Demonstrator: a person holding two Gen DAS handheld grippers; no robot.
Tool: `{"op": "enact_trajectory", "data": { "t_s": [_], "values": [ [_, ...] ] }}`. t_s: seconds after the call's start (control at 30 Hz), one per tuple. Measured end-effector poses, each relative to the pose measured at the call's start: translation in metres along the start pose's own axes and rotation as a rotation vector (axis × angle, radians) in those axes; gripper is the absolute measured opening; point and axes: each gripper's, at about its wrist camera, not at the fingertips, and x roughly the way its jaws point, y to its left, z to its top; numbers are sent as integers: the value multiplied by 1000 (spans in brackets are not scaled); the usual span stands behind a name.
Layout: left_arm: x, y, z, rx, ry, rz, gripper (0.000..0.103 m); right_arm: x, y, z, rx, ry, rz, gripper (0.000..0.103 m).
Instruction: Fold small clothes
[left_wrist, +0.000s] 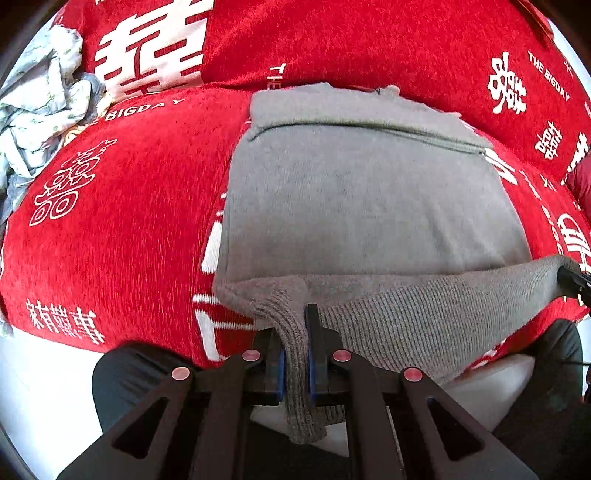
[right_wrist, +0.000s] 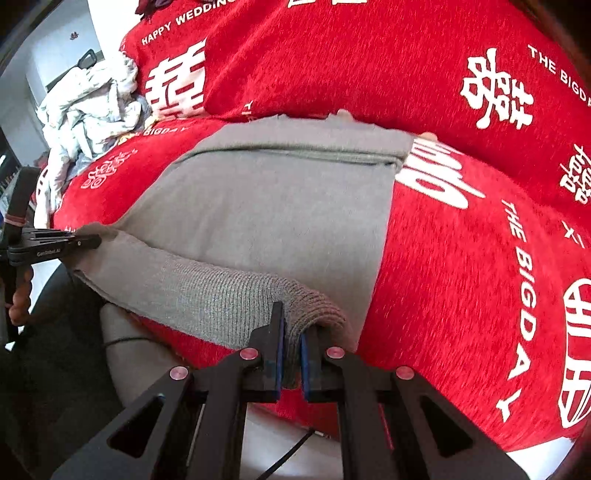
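gripping the ribbed hem of one grey knit garment (left_wrist: 369, 206), the left tongs (left_wrist: 306, 354) and the right tongs (right_wrist: 291, 354) are each clamped on a near corner of that hem, which stretches between them. the garment lies flat on a red sofa cover (left_wrist: 122, 236) printed with white characters, its far end with a dark seam line reaching toward the red back cushion (left_wrist: 369, 40), its near hem lifted off the seat edge. in the right wrist view the left tongs show beside the garment's left corner, held by the person's hand (right_wrist: 20, 299). the step in hand looks like the first fold: hem raised, not yet carried over. the next move likely calls for both tongs to travel together away from the seat edge toward the far seam, keeping the hem taut and level so the halves meet squarely. count: one grey garment, two tongs, one heap of crumpled pale laundry (left_wrist: 40, 107) well to the garment's left.
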Motion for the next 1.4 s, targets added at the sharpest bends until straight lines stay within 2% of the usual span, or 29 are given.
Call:
{"op": "enact_trajectory", "data": {
  "t_s": [0.37,0.77,1.4],
  "values": [
    [2,11,26,-69,-27,-26,10,-7,-4,27,17,-63,7,7],
    [2,10,89,-96,-99,-34,10,4,-20,80,11,-103,-18,7],
    [57,26,171,-202,-52,-66,10,59,-89,141,264,-90,99,7]
  ]
}}
